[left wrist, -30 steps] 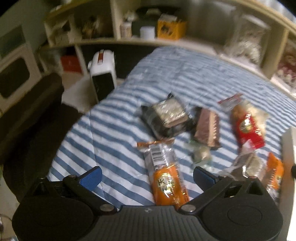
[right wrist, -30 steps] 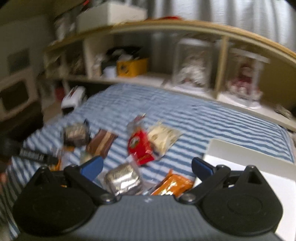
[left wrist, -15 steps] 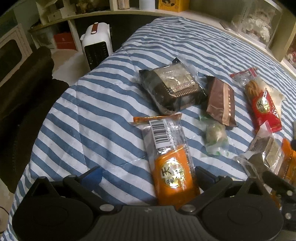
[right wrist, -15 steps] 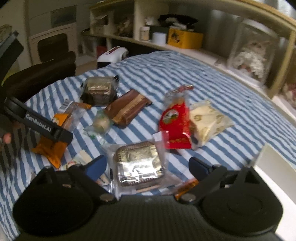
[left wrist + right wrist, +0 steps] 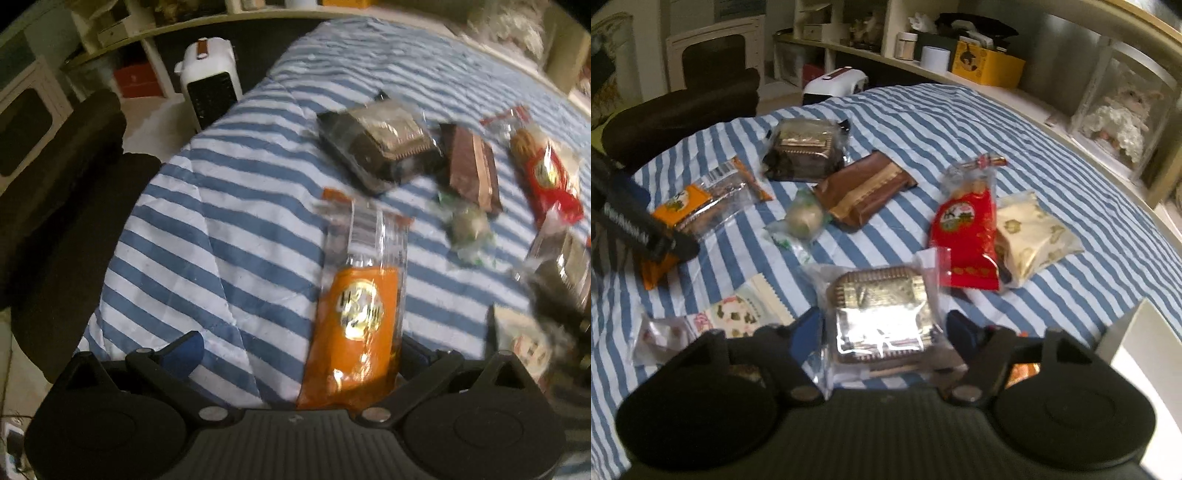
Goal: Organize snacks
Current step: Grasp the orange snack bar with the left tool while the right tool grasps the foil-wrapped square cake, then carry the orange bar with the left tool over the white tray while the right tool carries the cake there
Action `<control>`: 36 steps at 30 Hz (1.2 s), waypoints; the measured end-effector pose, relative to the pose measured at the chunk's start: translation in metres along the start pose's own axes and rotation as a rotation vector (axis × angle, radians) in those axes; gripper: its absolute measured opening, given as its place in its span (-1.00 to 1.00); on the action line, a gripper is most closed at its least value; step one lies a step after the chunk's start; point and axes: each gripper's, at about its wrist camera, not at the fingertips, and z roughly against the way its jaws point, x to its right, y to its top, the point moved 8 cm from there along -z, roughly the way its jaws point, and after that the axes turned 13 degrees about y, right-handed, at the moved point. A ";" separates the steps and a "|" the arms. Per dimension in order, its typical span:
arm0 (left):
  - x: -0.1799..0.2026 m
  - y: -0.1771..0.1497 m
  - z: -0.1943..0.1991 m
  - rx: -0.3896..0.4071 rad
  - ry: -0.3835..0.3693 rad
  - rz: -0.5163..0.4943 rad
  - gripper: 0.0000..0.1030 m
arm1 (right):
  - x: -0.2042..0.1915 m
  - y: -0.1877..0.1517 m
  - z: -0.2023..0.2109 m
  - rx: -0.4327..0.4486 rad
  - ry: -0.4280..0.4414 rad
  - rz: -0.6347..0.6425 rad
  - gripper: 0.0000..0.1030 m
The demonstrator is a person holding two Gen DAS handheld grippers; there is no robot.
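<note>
On striped cloth (image 5: pixel 236 229), orange, partly clear snack packet (image 5: pixel 360 295)

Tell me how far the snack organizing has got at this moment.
Nothing looks sorted yet. The right gripper brackets the foil-tray snack; the left gripper is open around the orange packet. The red packet, brown packet and others lie scattered on the striped cover.

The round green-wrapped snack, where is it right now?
In the right wrist view the round green-wrapped snack lies left of centre on the striped cloth, touching the brown packet, with the orange packet to its left.
</note>
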 end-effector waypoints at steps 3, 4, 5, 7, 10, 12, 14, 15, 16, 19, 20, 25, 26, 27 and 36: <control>0.000 -0.003 -0.003 -0.002 -0.017 -0.028 1.00 | 0.001 -0.001 0.005 -0.006 -0.013 -0.030 0.36; -0.001 -0.003 -0.003 -0.001 -0.025 -0.022 1.00 | 0.000 -0.002 0.008 -0.005 -0.019 -0.044 0.36; -0.002 -0.003 -0.002 -0.001 -0.032 -0.023 1.00 | 0.001 -0.002 0.009 -0.005 -0.023 -0.056 0.35; -0.004 -0.003 0.000 0.006 -0.044 -0.029 1.00 | 0.000 -0.003 0.014 0.002 -0.025 -0.081 0.33; -0.004 -0.001 0.009 0.043 -0.090 -0.008 0.94 | -0.003 -0.002 0.025 0.022 -0.027 -0.117 0.31; -0.003 0.002 0.018 0.079 -0.119 -0.007 0.75 | -0.004 0.000 0.032 0.042 -0.032 -0.139 0.31; 0.002 0.005 0.025 0.119 -0.147 -0.008 0.64 | -0.005 0.002 0.040 0.060 -0.044 -0.162 0.31; 0.003 0.006 0.028 0.134 -0.158 -0.008 0.58 | -0.005 0.003 0.044 0.069 -0.047 -0.173 0.31; 0.005 0.007 0.030 0.143 -0.165 -0.009 0.53 | -0.005 0.003 0.048 0.077 -0.047 -0.184 0.31; 0.009 0.011 0.031 0.147 -0.172 -0.013 0.29 | -0.006 0.004 0.060 0.104 -0.050 -0.221 0.31; 0.011 0.011 0.030 0.144 -0.172 -0.016 0.21 | -0.006 0.004 0.062 0.111 -0.052 -0.230 0.31; 0.012 0.018 0.027 0.138 -0.191 -0.010 -0.10 | -0.003 0.005 0.077 0.147 -0.060 -0.286 0.30; 0.013 0.018 0.028 0.139 -0.195 -0.013 -0.14 | -0.002 0.005 0.079 0.156 -0.060 -0.293 0.30; 0.013 0.017 0.029 0.144 -0.190 -0.022 -0.15 | -0.001 0.004 0.082 0.162 -0.064 -0.300 0.30; 0.012 0.012 0.056 0.206 -0.230 -0.040 -0.23 | 0.008 -0.001 0.109 0.227 -0.101 -0.372 0.30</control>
